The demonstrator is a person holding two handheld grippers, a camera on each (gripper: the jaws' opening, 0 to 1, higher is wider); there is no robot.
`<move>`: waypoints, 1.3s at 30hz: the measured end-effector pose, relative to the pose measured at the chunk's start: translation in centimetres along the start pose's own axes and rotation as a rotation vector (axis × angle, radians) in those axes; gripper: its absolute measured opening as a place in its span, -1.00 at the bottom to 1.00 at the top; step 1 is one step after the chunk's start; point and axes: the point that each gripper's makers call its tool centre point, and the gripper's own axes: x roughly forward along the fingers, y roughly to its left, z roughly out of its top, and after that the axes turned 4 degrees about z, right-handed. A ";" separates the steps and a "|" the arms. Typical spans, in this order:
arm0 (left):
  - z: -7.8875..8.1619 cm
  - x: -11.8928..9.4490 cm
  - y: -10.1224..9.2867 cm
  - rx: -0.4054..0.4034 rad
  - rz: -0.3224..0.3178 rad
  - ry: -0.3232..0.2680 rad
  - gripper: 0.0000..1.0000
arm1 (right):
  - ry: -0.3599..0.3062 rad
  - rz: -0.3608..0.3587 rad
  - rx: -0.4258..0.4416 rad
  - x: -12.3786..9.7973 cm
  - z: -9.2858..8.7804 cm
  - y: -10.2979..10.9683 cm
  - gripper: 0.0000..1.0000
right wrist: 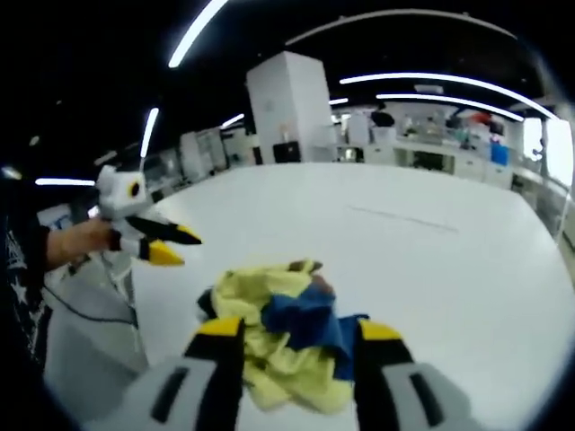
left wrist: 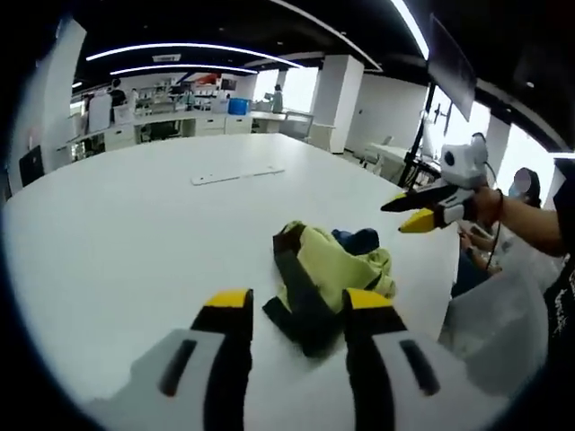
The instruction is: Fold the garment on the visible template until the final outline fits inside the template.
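Observation:
A crumpled garment (left wrist: 337, 265), yellow-green with dark straps and a blue part, lies in a heap on the white table (left wrist: 135, 215) near its right edge. My left gripper (left wrist: 299, 301) is open just short of the heap, and a dark strap shows between its jaws. My right gripper (left wrist: 415, 212) hangs open in a hand above and right of the heap. In the right gripper view the garment (right wrist: 260, 296) lies right before my open right gripper (right wrist: 299, 329). The left gripper (right wrist: 171, 244) hovers open at the left. A thin flat white strip (left wrist: 238, 174) lies farther out on the table.
The strip shows as a faint line (right wrist: 404, 218) on the broad table (right wrist: 431, 269). Past the table's far edge stand lab benches (left wrist: 162, 121) and a white pillar (right wrist: 287, 108). A person (left wrist: 530, 193) sits beyond the right edge. A cable (right wrist: 90, 310) hangs off the near side.

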 end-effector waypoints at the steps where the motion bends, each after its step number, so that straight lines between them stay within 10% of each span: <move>1: -0.3 0.4 0.0 0.001 -0.004 0.009 -0.29 | 0.004 0.006 0.010 0.4 -0.1 0.0 -0.13; 29: -5.9 5.1 -0.9 -0.218 -0.090 0.186 -0.88 | 0.061 0.103 0.084 4.6 -1.9 1.3 -0.91; 39: -4.2 3.7 -0.9 -0.089 -0.043 0.148 -1.00 | 0.060 0.087 -0.006 3.8 -1.4 1.4 -1.00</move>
